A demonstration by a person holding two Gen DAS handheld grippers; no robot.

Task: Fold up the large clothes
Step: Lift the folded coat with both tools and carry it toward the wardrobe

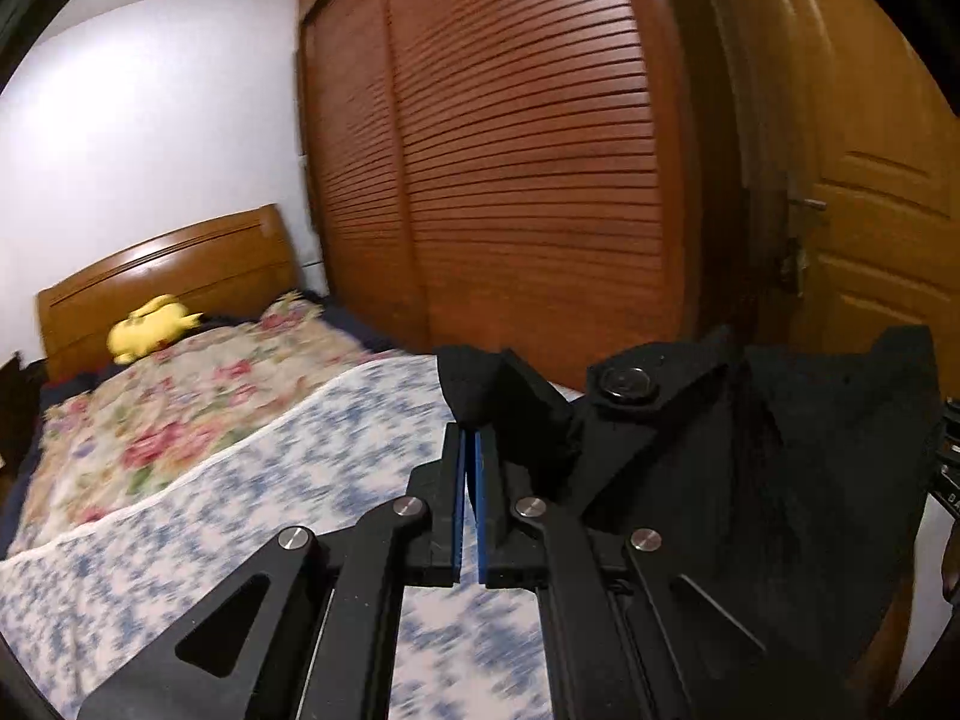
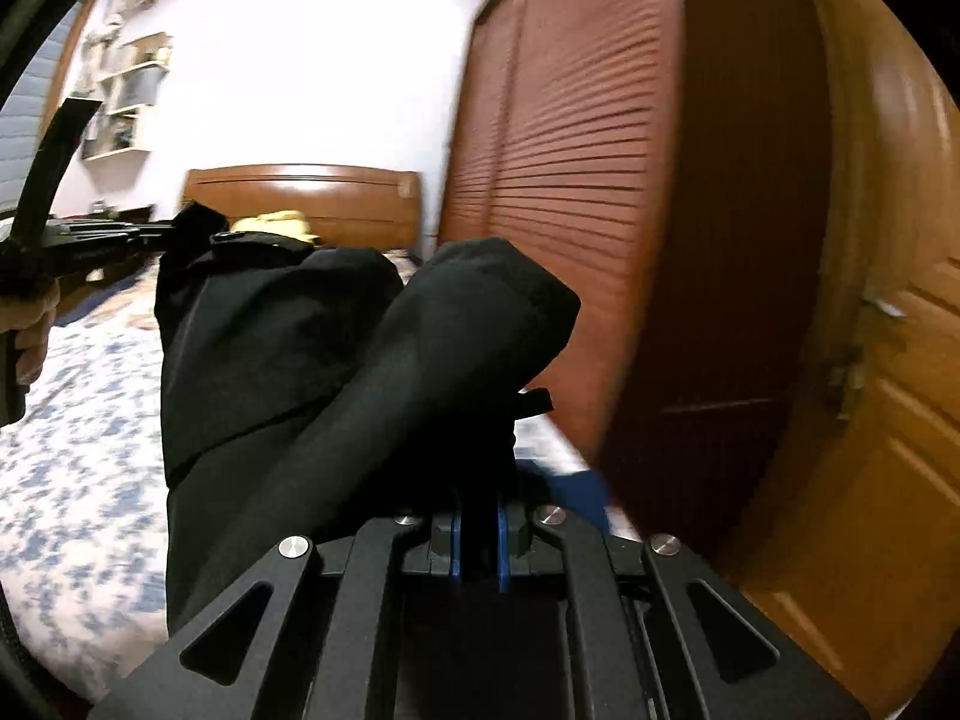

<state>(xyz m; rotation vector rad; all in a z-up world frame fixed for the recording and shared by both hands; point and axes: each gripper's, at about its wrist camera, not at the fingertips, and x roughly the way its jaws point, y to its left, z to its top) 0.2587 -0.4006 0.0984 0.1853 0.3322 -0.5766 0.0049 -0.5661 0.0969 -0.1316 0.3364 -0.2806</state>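
Note:
A large black garment with a black button hangs in the air above the bed, held between both grippers. My left gripper is shut on its top edge; the cloth drapes to the right of the fingers. It also shows in the right wrist view, at the garment's far corner. My right gripper is shut on a bunched fold of the garment, which rises over the fingers and hides the tips.
A bed with a blue-and-white patterned cover and a floral quilt lies below. A yellow plush toy sits by the wooden headboard. A louvred wardrobe and a wooden door stand to the right.

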